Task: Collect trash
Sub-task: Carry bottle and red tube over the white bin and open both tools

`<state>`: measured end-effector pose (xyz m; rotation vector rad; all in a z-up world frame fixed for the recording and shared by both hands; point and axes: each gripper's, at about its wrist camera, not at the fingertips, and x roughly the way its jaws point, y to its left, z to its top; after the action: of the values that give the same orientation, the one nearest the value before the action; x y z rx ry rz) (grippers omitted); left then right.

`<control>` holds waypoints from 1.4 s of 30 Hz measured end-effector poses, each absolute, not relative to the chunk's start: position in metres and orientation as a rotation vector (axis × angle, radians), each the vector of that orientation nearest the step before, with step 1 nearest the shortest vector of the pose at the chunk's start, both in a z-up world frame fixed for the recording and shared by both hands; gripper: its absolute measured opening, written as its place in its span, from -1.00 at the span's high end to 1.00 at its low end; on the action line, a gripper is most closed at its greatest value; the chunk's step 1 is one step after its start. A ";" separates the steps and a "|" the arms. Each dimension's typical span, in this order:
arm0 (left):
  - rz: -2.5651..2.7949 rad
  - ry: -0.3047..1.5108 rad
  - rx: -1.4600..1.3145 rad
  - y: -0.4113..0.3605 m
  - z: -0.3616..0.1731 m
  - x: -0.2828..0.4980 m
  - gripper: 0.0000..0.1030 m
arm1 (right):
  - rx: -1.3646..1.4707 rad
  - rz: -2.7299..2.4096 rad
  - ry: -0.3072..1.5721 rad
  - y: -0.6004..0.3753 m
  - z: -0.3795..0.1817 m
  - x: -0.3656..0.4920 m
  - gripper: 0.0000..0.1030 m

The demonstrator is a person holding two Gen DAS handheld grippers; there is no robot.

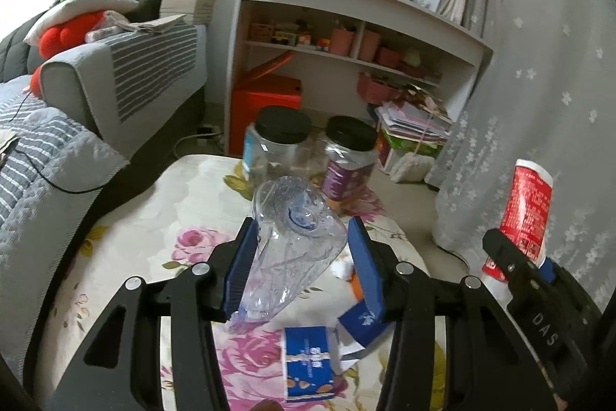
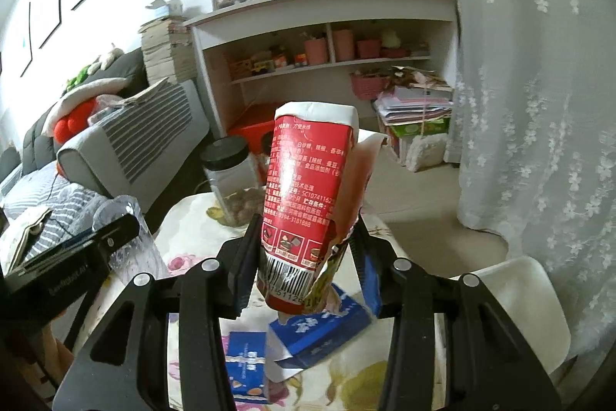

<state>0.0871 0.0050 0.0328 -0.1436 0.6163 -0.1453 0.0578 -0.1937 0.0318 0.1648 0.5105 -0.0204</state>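
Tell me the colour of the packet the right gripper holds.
The packet is red with a white top edge and white print; the right wrist view shows it best.

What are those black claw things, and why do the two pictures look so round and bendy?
The claws are grabbing tools a person holds, one in each hand. A small wide-eyed camera sits on each tool, looking along its fingers, so everything bends. The left gripper squeezes a crushed clear plastic bottle. The right gripper pinches a torn red food wrapper. Below is a table with a flowery tablecloth. On it lie blue torn boxes and two black-lidded jars.
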 end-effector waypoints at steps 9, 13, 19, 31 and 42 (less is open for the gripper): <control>-0.217 0.621 -0.108 -0.046 0.033 0.082 0.06 | 0.202 -0.109 0.506 -0.245 0.038 0.043 0.16; -0.251 0.625 -0.094 -0.070 0.031 0.079 0.06 | 0.216 -0.150 0.506 -0.270 0.040 0.035 0.15; -0.309 0.636 -0.070 -0.111 0.028 0.075 0.06 | 0.254 -0.232 0.511 -0.317 0.040 0.021 0.14; -0.467 0.669 -0.038 -0.205 0.026 0.062 0.06 | 0.421 -0.399 0.494 -0.404 0.042 -0.009 -0.51; -0.580 0.739 -0.021 -0.276 0.013 0.058 0.05 | 0.509 -0.566 0.435 -0.459 0.044 -0.049 -0.77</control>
<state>0.0584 -0.2764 0.0127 -0.0207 0.7385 -0.5803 -0.0493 -0.4593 0.0443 0.5094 0.4353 -0.5662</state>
